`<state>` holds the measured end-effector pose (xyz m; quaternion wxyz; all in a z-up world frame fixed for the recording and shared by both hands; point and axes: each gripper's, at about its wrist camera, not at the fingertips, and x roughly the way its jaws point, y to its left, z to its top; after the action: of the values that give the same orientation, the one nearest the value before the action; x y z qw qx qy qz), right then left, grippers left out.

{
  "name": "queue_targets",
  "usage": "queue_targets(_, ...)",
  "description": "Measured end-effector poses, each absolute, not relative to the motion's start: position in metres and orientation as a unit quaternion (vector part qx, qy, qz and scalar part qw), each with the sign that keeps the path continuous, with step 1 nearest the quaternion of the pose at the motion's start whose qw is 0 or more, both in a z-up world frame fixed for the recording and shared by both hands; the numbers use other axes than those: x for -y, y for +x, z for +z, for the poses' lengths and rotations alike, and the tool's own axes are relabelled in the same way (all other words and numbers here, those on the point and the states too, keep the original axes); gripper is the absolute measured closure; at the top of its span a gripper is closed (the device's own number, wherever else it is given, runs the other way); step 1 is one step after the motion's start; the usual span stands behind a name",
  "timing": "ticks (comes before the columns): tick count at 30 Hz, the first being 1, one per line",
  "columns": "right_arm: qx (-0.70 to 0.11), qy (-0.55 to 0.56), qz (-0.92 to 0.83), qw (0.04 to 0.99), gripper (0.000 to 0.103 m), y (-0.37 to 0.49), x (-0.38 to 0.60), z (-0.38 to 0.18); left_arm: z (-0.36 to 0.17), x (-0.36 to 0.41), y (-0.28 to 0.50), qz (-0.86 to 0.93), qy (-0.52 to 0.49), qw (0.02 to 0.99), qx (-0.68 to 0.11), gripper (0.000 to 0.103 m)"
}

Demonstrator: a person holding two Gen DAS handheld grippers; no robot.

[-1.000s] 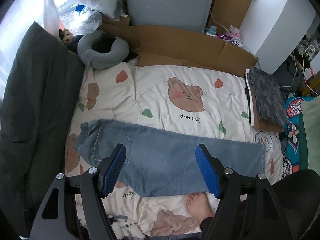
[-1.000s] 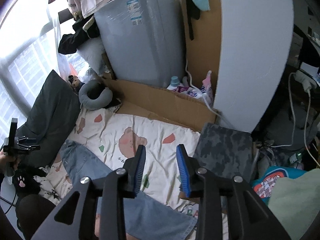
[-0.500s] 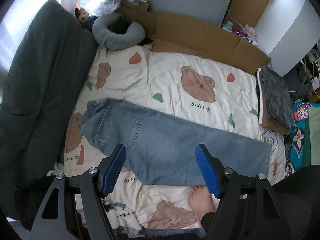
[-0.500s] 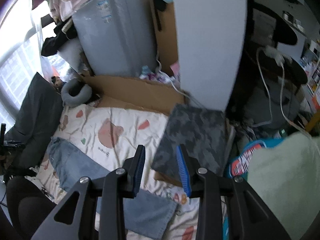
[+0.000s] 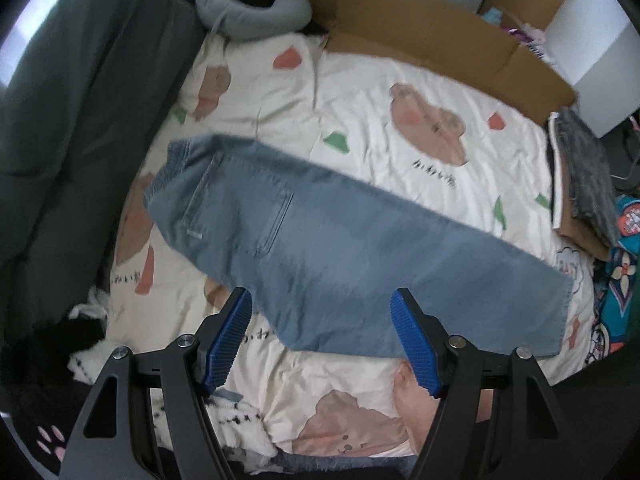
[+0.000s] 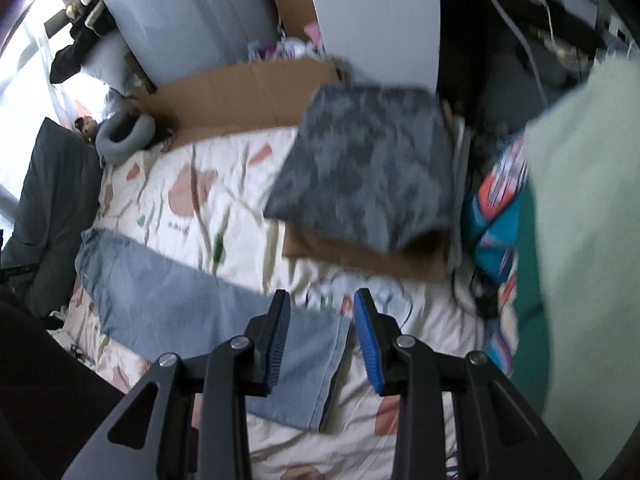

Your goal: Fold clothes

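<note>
Left gripper nearest the lens, blue ribbed pads spread wide, nothing between them; hovering above the near long edge of the light-blue denim jeans, apparently over the thigh region. Bare foot just below the right pad, resting on the cream bear-print quilt, so likely standing at the bed's near side to work across it. Right gripper with pads moderately apart, also empty, poised over the hem end of the jeans, hem corner showing between the jaws. Jeans laid flat and diagonal on the quilt, legs apparently stacked one on the other, waistband to the left and hem to the right; probably spread out this way so that each end can be pinched and carried over the other. No contact with cloth visible from either tool; judged as the approach before a lengthwise fold, grasp not yet made. Farther right, folded grey camouflage-pattern garment sitting on brown flat cardboard at the quilt's edge, likely a stack for finished pieces. Dark grey cushion along the left side. Farthest back, grey U-shaped neck pillow and open brown cardboard box wall bordering the quilt.
</note>
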<state>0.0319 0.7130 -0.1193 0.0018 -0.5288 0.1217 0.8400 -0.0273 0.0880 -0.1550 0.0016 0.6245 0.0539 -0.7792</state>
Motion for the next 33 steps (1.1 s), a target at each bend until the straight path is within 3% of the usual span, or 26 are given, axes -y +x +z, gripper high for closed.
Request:
queue_targets(21,-0.218,-0.618,0.755,0.000,0.073,0.092,-0.695,-0.317,-0.278,-0.078,0.009,-0.723,0.689,0.020,-0.042,0.030)
queue_targets(33,-0.269,-0.623,0.735,0.011,0.073,0.082,-0.695,-0.371,-0.323,-0.086,0.011,-0.707,0.704,0.001,-0.058,0.030)
